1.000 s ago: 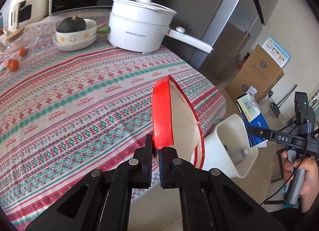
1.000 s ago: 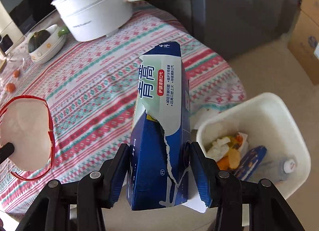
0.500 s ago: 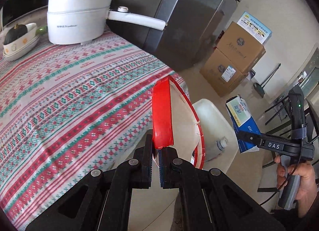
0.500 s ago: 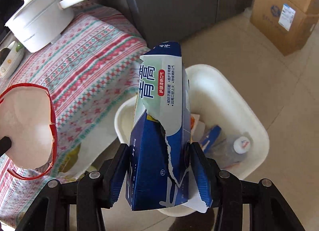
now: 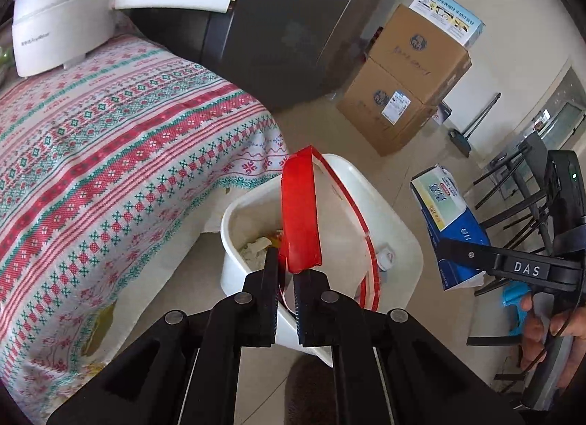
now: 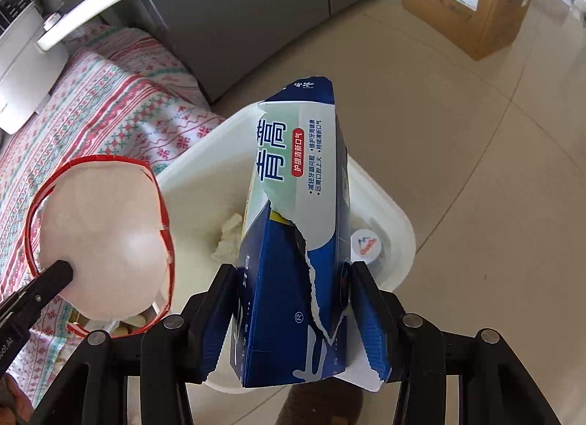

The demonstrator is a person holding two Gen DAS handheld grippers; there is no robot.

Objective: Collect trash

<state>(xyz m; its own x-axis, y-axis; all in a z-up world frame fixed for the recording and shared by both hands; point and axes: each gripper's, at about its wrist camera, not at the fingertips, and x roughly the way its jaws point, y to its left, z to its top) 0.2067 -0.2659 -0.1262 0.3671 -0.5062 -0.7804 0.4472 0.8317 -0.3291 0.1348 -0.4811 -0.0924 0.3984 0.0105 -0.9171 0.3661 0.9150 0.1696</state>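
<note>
Fingers of the left gripper are parting, the red-rimmed white paper lid between them, apparently loose, above the white plastic bin. Right gripper clamps a torn blue-and-white carton printed with Chinese characters and an ® mark, over the same bin. "DAS" marks the right gripper's side. Beside the bin hangs a red-and-green patterned tablecloth.

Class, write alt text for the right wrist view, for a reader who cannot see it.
The right gripper holds a torn blue toothpaste box above a white bin of rubbish on the floor. At left, the left gripper, its jaws opening, has a red-rimmed paper lid between them beside a patterned tablecloth.
</note>
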